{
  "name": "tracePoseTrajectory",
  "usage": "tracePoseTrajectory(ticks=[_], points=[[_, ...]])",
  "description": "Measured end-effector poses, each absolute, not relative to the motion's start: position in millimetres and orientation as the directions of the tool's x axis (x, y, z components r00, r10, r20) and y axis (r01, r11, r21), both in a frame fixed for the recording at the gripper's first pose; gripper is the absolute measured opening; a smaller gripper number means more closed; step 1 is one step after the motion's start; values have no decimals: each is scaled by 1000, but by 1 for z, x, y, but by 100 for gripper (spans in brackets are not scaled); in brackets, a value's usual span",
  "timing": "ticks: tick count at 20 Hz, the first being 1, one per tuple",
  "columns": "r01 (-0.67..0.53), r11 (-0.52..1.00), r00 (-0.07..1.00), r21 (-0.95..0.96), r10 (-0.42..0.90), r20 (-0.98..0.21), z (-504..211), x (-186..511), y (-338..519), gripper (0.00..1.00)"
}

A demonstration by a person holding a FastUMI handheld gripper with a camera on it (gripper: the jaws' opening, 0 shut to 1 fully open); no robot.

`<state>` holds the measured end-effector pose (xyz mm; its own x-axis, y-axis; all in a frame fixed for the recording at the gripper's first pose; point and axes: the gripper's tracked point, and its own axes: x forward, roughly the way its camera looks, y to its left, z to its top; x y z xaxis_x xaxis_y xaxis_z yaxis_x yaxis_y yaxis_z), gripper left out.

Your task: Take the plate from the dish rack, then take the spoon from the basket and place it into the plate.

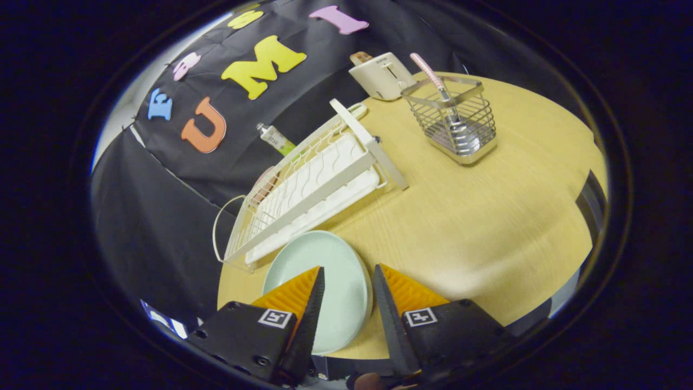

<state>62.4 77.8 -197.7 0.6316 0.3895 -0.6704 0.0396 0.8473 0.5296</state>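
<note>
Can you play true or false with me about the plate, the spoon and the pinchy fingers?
1. The plate lies on the table. True.
2. The spoon is on the plate. False: it stands in the basket.
3. The gripper is open. True.
4. The toaster is in front of the rack. False: it stands beyond it, by the basket.

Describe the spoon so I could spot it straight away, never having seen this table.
On the round wooden table, look beyond the open gripper and pale green plate to the wire basket beside the white toaster. The spoon stands inside it, its pink handle poking out.
</note>
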Motion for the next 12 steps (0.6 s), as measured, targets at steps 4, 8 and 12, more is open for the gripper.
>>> tracePoseTrajectory(ticks=[4, 8, 12], points=[[-44, 922, 754, 386, 284, -592, -161, 61, 52, 68], [-98, 963, 854, 251, 211, -475, -121, 51, 22, 90], [-93, 980, 911, 176, 154, -382, -103, 50, -22, 100]])
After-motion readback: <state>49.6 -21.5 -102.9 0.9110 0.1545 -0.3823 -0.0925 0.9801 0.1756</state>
